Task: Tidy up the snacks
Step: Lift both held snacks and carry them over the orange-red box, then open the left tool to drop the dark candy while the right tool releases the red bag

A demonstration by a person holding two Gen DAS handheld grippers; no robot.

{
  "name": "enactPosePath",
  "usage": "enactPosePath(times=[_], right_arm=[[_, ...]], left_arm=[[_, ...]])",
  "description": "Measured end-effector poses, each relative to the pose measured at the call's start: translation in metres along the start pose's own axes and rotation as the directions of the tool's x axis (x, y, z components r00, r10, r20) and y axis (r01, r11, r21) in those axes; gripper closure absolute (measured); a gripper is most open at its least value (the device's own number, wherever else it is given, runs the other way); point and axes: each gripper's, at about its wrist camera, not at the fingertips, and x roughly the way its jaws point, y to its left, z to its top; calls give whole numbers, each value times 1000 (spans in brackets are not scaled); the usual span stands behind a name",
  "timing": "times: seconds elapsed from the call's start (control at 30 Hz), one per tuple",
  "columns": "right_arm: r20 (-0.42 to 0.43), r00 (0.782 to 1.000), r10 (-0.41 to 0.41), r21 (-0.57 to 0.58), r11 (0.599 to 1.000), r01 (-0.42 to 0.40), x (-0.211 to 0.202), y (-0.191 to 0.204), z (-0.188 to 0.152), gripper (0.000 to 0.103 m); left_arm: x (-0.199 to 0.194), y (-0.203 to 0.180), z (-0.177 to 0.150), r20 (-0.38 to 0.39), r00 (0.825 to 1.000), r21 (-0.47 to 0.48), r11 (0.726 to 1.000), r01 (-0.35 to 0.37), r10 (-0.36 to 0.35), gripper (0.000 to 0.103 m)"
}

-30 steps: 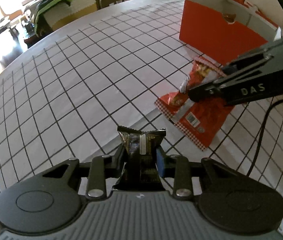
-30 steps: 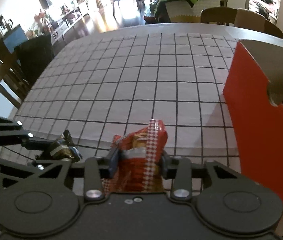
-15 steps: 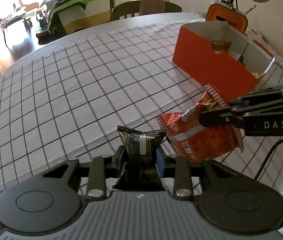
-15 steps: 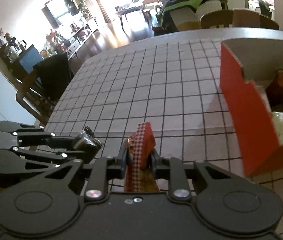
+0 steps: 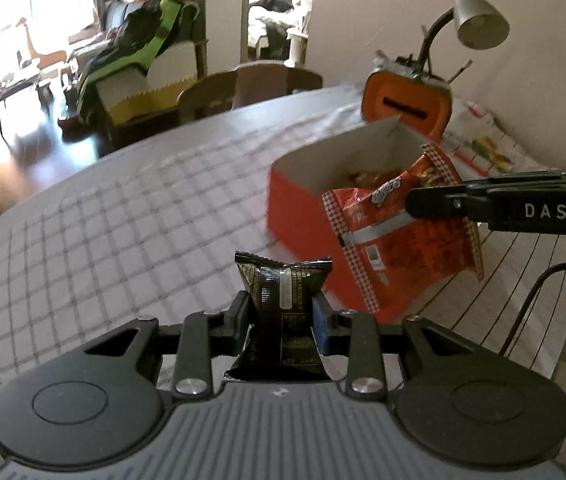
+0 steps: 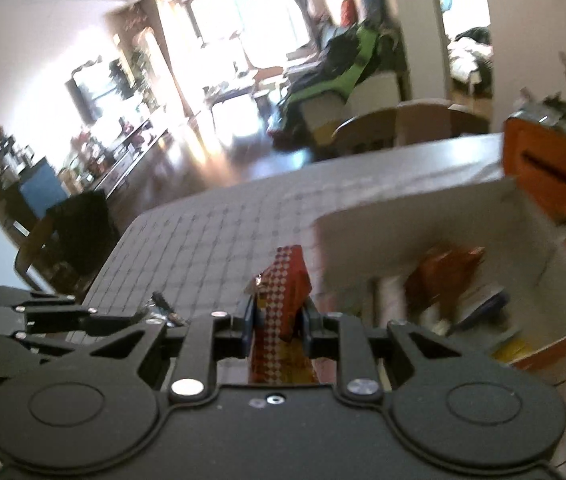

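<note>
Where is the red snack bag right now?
In the left wrist view the red snack bag hangs at right, clamped in the right gripper, off the table just in front of the orange box.

Daylight floods in from the windows (image 6: 239, 28) at the back, blown out to white glare. The checked tablecloth (image 5: 95, 220) and the orange box (image 6: 483, 264) smear with motion blur. Fisheye bending curves the edges; corners go black.
</note>
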Motion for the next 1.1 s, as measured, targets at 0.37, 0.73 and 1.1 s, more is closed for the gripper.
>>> enactPosePath(times=[0.37,0.73,1.1], right_arm=[[56,992,-109,46,993,106,-6,-92,26,81],[-37,993,-112,131,985,116,25,-172,15,81],[-121,989,-87,81,992,97,41,-177,-3,81]], left_arm=[[49,-73,59,11,1000,45,999,-16,16,72],[125,-112,79,-110,991,68,995,-69,76,72],[163,-127,69,-202,973,87,992,-95,111,72]])
